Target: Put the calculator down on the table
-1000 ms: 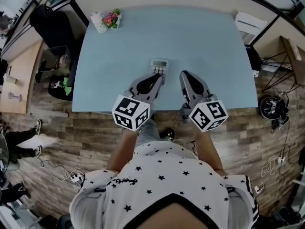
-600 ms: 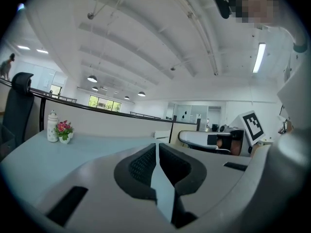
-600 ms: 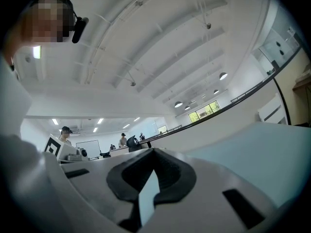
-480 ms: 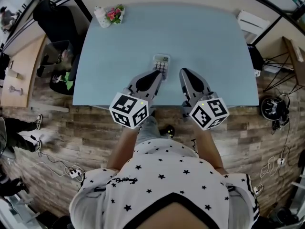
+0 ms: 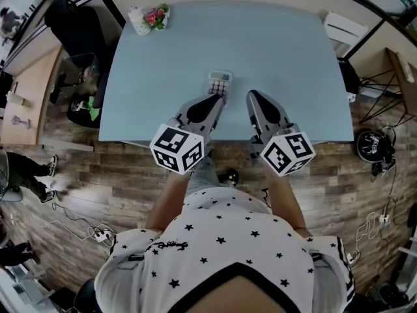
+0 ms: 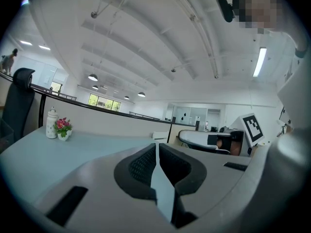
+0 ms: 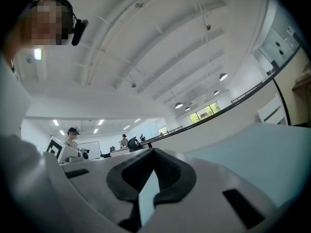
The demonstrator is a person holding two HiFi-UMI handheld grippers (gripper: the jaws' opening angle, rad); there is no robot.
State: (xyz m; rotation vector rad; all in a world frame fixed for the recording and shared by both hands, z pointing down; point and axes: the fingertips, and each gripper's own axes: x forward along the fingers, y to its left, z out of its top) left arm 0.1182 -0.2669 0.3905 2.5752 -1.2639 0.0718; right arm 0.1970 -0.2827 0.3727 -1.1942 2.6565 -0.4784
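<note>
**Lying flat on the tabletop: the calculator, just ahead of two closed claws**

The calculator (image 5: 219, 81) lies flat on the pale blue tabletop (image 5: 293, 51), keys up, near the front edge and a little left of the middle. The left claw (image 5: 218, 98) points at its near edge. The head view does not settle whether the tip touches it. In the left gripper view the jaws are pressed together, with nothing between them and no calculator ahead of the tips. The right claw (image 5: 250, 98) sits beside the left one, off to the calculator's right and apart from it. Its jaws are likewise closed on nothing, as the right gripper view shows.

Both claws reach in over the front edge of the tabletop, their marker cubes hanging back over the wood-plank floor (image 5: 130, 175). The left cube (image 5: 177, 150) and the right cube (image 5: 287, 153) are roughly level with each other.

At the far left corner of the tabletop stand a small pot of pink flowers (image 5: 155, 17) and a white bottle (image 5: 137, 23), close together and well apart from the calculator.
</note>
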